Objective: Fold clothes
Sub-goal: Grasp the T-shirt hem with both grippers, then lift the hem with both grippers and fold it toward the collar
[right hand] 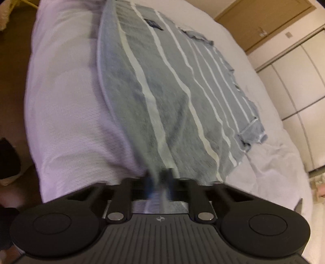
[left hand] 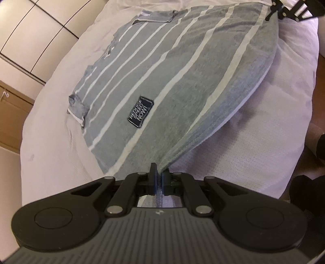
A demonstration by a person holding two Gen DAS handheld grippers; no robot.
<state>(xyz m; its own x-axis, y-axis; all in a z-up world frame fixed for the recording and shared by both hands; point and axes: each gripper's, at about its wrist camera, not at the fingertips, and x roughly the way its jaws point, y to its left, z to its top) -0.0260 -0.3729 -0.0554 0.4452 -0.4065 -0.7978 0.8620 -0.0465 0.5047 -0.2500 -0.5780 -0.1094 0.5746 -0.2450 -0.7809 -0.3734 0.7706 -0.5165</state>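
Hem corners pinched: left hand-held gripper point(left hand: 159, 178) clamps the striped grey T-shirt point(left hand: 162, 81) on the white bed point(left hand: 50, 142), right hand-held gripper point(right hand: 160, 178) clamps the opposite corner.

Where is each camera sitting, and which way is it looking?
Left wrist: rides on the left gripper, looking down along its fingers across the striped shirt on the white bed; the right gripper shows at the far corner.
Right wrist: rides on the right gripper, looking along the same hem from the other end; the picture is blurred.
Shared: both see the shirt, its dark patch, the bed, and each gripper shut on a hem corner.
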